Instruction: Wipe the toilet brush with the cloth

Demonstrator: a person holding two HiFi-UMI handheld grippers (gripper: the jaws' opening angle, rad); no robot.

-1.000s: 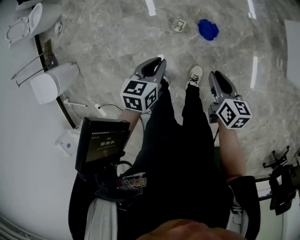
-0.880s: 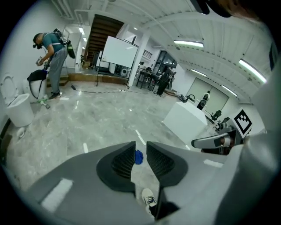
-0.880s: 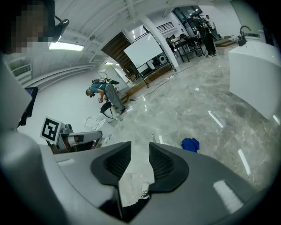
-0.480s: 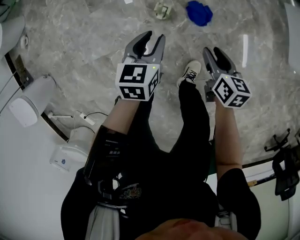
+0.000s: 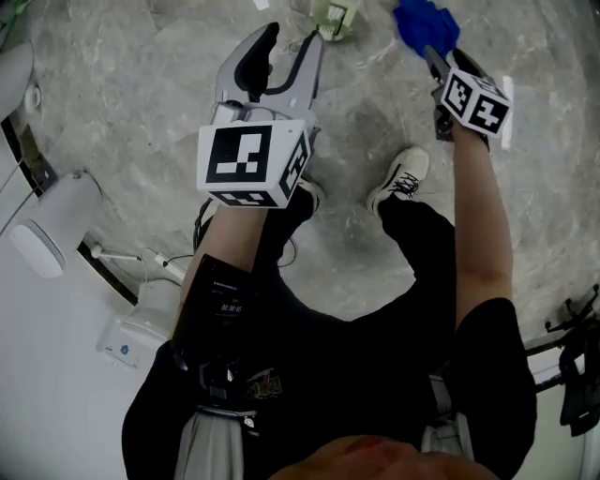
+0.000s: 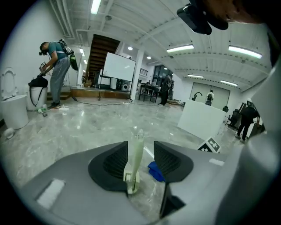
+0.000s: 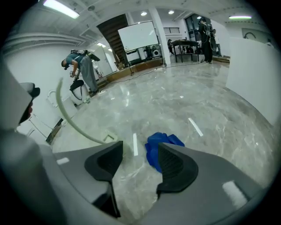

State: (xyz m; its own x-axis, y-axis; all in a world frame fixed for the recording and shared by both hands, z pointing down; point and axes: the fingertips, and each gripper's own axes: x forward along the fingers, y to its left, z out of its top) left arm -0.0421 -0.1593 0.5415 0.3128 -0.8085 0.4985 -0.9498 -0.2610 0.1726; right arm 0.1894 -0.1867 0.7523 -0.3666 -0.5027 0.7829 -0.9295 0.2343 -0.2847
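Note:
A pale green toilet brush [image 5: 331,16] stands in its holder on the marble floor, with a crumpled blue cloth [image 5: 425,25] just right of it. My left gripper [image 5: 292,42] is short of the brush, and its jaws have just been opening. In the left gripper view the brush [image 6: 134,160] shows through the gap of the left gripper [image 6: 140,149], untouched, with the cloth [image 6: 156,171] behind. My right gripper [image 5: 433,58] hangs over the cloth's near edge; its jaws have also been opening. Between the jaws of the right gripper [image 7: 140,151] lies the cloth [image 7: 160,147], clear of the pads, and the brush handle [image 7: 72,121] curves at the left.
The person's shoes [image 5: 401,180] and dark trouser legs stand just below the grippers. A white toilet [image 5: 47,220] and a power strip with cable [image 5: 159,265] line the left wall. Other people [image 6: 56,72], a whiteboard [image 6: 118,67] and a white panel [image 6: 204,119] stand farther off.
Both grippers have dropped toward the floor and reached forward to the brush and cloth, the right one farther. Both pairs of jaws have spread wider. The person's feet have shifted.

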